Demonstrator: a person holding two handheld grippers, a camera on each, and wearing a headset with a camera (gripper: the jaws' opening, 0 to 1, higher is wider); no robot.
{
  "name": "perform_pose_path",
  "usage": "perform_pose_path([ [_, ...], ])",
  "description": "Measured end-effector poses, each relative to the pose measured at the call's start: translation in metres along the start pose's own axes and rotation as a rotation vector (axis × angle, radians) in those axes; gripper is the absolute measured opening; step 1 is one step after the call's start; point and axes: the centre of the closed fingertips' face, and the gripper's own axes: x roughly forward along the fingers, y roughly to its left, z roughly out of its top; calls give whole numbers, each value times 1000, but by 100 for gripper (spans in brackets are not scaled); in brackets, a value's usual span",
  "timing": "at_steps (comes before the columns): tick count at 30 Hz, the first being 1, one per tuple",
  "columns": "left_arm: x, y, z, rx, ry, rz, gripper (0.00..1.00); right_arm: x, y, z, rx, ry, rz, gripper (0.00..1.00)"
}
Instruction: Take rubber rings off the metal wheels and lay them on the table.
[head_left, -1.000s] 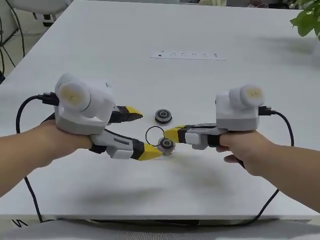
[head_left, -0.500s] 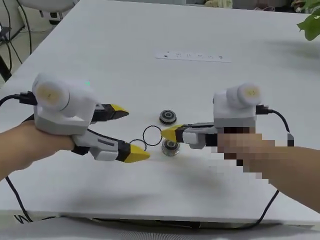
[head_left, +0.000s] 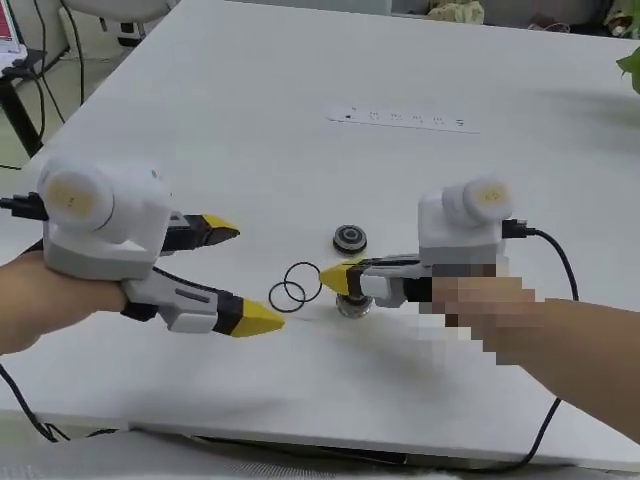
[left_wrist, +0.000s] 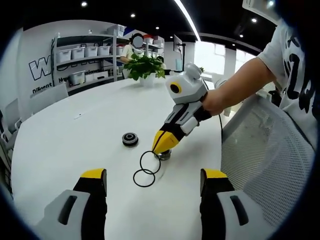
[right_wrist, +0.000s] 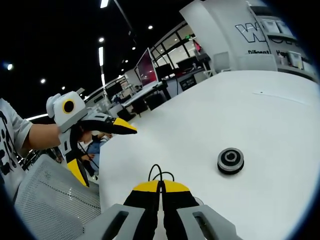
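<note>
The person is holding the left gripper (head_left: 240, 275) at the lower left of the head view, its yellow-tipped jaws spread wide and gripping nothing. A second ago its lower jaw was working right at the small bare metal wheel (head_left: 353, 306) in the middle of the frame. It has since drawn away to the left, well apart from the wheel.

Two thin black rubber rings (head_left: 295, 288) are now lying overlapped on the white table (head_left: 250, 120), just left of that wheel. A second ago only one ring was lying there. So I take it another ring is off and laid down.

The right gripper (head_left: 338, 274) is reaching in from the right with its jaws clenched tight, and its yellow tip is sitting just over the stripped wheel. The right gripper view shows the tips pressed together with nothing between them.

A second, dark-rimmed metal wheel (head_left: 350, 238) is waiting just above centre. It seems to be wearing its rubber still, so it is probably next.
</note>
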Motion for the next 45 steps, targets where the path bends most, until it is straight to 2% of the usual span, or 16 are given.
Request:
perform_pose_path([
  [11, -7, 5, -6, -10, 6, 22, 75, 14, 6, -4, -15, 28, 14, 0],
  [21, -10, 8, -12, -19, 11, 33, 75, 23, 3, -8, -33, 56, 9, 0],
  [39, -8, 7, -16, -29, 18, 26, 75, 27, -10, -13, -65, 90, -59, 0],
  [45, -8, 7, -17, -28, 23, 25, 75, 27, -10, -13, -76, 95, -65, 0],
])
